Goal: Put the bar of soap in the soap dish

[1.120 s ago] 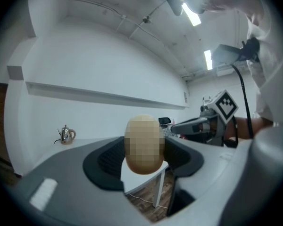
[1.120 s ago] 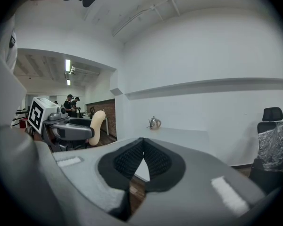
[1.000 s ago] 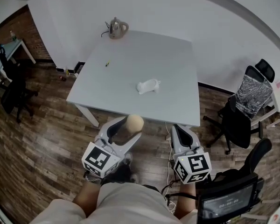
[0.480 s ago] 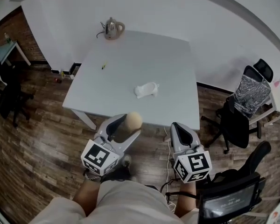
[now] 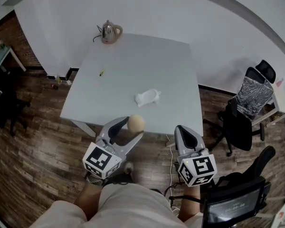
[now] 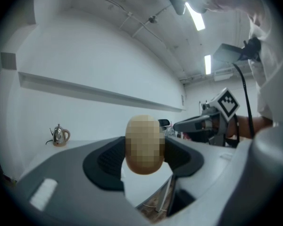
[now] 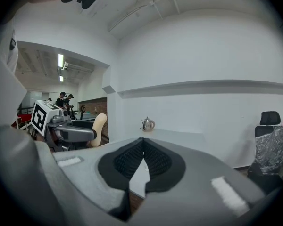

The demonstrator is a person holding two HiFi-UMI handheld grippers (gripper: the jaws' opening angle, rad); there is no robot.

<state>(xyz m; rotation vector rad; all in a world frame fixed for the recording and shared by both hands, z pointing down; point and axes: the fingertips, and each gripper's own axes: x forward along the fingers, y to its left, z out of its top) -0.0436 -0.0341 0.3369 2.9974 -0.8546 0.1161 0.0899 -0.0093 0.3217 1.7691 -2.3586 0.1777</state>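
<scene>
A tan oval bar of soap [image 5: 136,123] is clamped between the jaws of my left gripper [image 5: 131,126], just above the near edge of the white table [image 5: 133,61]. In the left gripper view the soap [image 6: 145,145] fills the gap between the dark pads. The white soap dish [image 5: 147,98] lies on the table a little beyond the soap and slightly to the right. My right gripper [image 5: 186,136] hangs off the table's near right edge, jaws shut and empty; its pads meet at the tip [image 7: 143,147]. In the right gripper view, the soap [image 7: 98,128] shows at the left.
A metal kettle [image 5: 109,32] stands at the table's far left corner. A small pen-like item [image 5: 101,72] lies near the left edge. Black office chairs [image 5: 244,113] stand to the right on the wooden floor. A person's legs show at the bottom.
Both grippers have moved forward to the table's near edge, and the soap now hangs over that edge. The jaws' states are unchanged.
</scene>
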